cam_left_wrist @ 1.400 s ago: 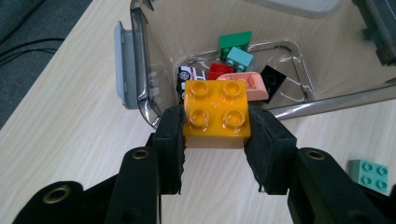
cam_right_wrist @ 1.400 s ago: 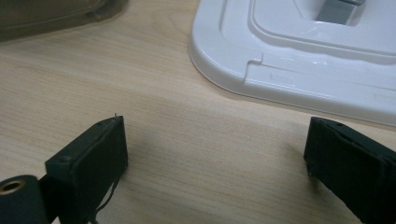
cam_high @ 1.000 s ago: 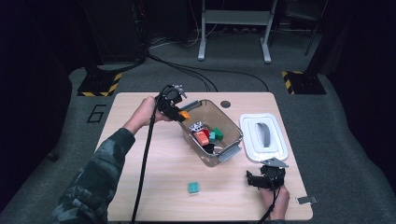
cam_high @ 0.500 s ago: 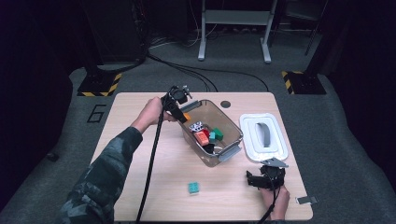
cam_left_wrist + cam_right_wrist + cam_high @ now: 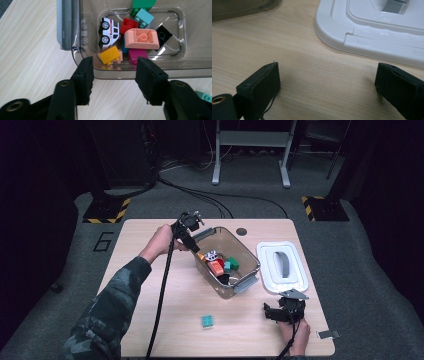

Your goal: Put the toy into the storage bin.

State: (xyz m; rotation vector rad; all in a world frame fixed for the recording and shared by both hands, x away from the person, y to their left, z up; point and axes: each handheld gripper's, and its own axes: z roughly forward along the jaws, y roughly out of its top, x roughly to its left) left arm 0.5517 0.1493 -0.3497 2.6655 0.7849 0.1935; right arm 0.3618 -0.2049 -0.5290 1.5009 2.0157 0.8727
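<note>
A clear plastic bin [image 5: 250, 270] stands mid-table with several toy bricks and a white toy car [image 5: 108, 32] inside. My left gripper [image 5: 194, 246] hovers over the bin's left end and tilts down into it. Its jaws have just been opening and stand apart with nothing between them [image 5: 113, 67]. Below the gap, a yellow brick [image 5: 109, 55] lies against the bin wall [image 5: 150, 72], beside a magenta brick and a peach curved piece [image 5: 142, 38]. My right gripper [image 5: 274, 312] rests low on the table, open wide and empty [image 5: 327, 72].
The bin's white lid [image 5: 282, 267] lies flat right of the bin, just beyond the right gripper [image 5: 374, 30]. A teal brick [image 5: 207, 321] sits alone on the wood near the front edge. The left gripper's cable trails across the table's left half.
The left hand and gripper have shifted a little to the right, over the bin's left end. The right gripper has stayed put.
</note>
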